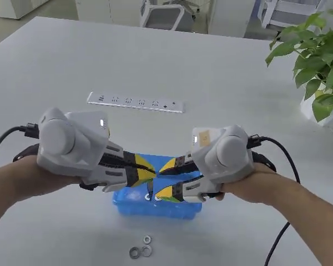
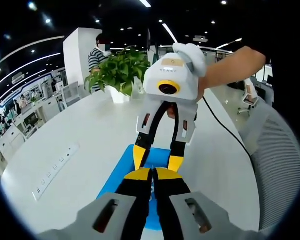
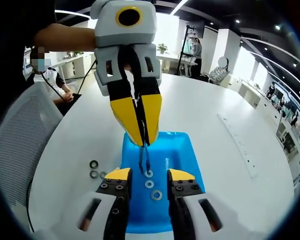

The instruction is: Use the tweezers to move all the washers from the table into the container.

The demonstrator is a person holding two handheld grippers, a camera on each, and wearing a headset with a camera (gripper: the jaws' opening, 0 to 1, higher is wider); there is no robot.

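My left gripper [image 1: 147, 169] is shut on thin tweezers [image 3: 144, 159], which point down into the blue container [image 1: 132, 203]. Their tips hang just above a washer [image 3: 149, 173] inside it. Two more washers [image 3: 156, 194] lie on the container's floor. Three washers [image 1: 141, 249] rest on the white table in front of the container, also seen as the washer group [image 3: 95, 170] in the right gripper view. My right gripper [image 1: 166, 180] faces the left one over the container, open, with nothing between its jaws. In the left gripper view the right gripper [image 2: 157, 159] hovers over the container [image 2: 117, 175].
A white power strip [image 1: 136, 102] lies on the table beyond the container. A potted plant [image 1: 316, 55] stands at the far right. Cables trail back from both grippers. A mesh chair [image 3: 15, 140] stands off the table's edge.
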